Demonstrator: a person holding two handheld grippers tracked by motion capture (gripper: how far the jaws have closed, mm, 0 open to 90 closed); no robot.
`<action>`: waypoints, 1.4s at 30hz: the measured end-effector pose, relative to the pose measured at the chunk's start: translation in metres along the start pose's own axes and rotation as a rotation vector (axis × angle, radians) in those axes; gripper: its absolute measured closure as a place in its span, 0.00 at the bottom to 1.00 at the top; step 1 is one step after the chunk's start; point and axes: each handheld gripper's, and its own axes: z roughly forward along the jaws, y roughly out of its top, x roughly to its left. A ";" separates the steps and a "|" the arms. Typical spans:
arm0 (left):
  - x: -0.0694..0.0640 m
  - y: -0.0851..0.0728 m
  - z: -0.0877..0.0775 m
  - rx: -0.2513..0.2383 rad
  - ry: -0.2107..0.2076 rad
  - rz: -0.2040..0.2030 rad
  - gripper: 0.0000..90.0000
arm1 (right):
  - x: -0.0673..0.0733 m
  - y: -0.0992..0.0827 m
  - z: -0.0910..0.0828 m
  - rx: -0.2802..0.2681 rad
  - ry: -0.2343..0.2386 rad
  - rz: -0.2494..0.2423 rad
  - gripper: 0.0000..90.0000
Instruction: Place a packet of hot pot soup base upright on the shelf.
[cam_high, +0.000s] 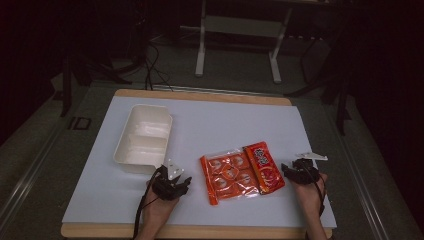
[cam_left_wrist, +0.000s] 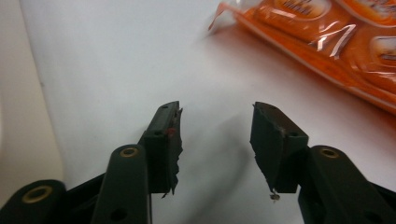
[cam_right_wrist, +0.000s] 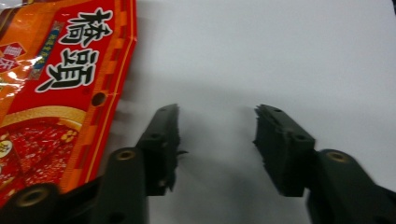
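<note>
— Jaws on both sides stand wide with nothing between them: my left gripper (cam_high: 172, 184) sits lower centre-left of the high view, my right gripper (cam_high: 300, 171) lower right, both low over the bench (cam_high: 210, 125).

— Where are the packets?

— Between the two. The orange multi-pack (cam_high: 229, 176) lies flat, and the red sachet (cam_high: 263, 167) lies along its right edge, just left of my right gripper. The white tray (cam_high: 143, 137) waits at centre-left.

— How would you take the sachet?

— I'd slide one jaw under its near edge, pinch the flat seam rather than the filled middle, and lift slowly — the film looks slippery.

— Any writing?

— Large characters on the sachet, 橋頭; the small print is too blurred to read.
</note>
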 end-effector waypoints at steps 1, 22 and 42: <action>-0.001 0.000 -0.001 -0.012 -0.004 0.003 0.59 | 0.001 0.000 -0.001 -0.001 0.000 -0.009 0.58; -0.007 -0.005 0.001 -0.049 -0.080 0.045 0.56 | 0.015 0.012 -0.014 -0.051 0.146 -0.037 0.58; -0.008 -0.007 0.002 -0.038 -0.073 0.037 0.55 | 0.022 0.030 0.017 0.098 0.365 0.052 0.50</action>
